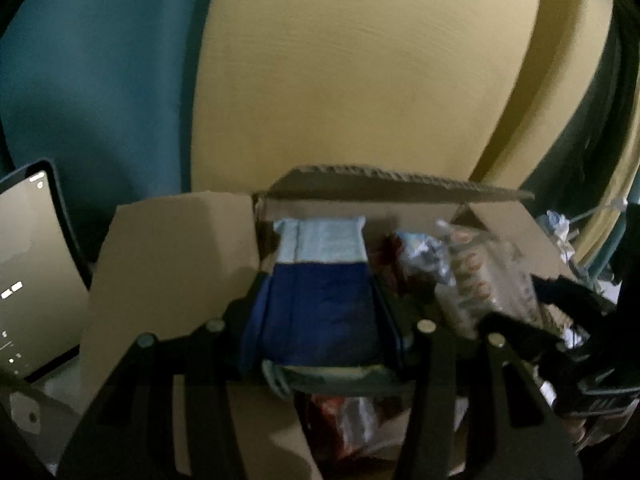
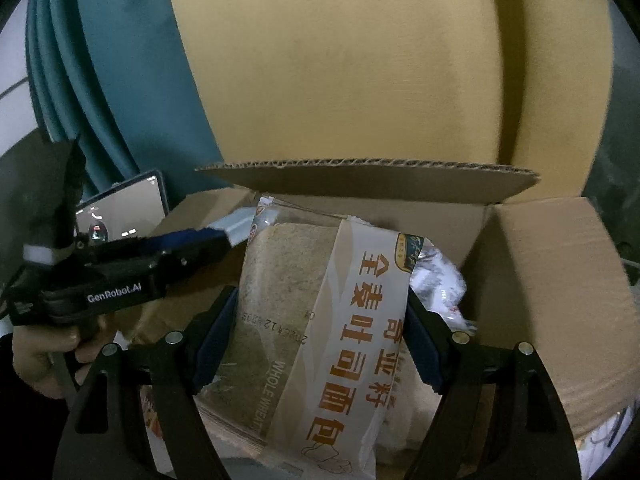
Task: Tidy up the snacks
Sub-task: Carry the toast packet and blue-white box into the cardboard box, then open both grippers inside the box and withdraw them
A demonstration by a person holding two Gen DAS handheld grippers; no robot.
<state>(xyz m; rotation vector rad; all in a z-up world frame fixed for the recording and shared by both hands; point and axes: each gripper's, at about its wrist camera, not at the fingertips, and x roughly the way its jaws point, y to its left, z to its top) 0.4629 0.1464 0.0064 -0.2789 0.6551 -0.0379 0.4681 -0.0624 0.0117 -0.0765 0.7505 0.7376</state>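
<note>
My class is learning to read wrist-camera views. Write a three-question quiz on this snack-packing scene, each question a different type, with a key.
1. True or false: the right gripper holds a pack of whole wheat bread.
2. Multiple choice: the packet in the left gripper is mainly A) red, B) blue, C) green.
3. Short answer: what open container lies in front of both grippers?

Key
1. True; its pads press the pack's two sides.
2. B; dark blue with a pale blue top.
3. A cardboard box, flaps open, with other snacks inside.
</note>
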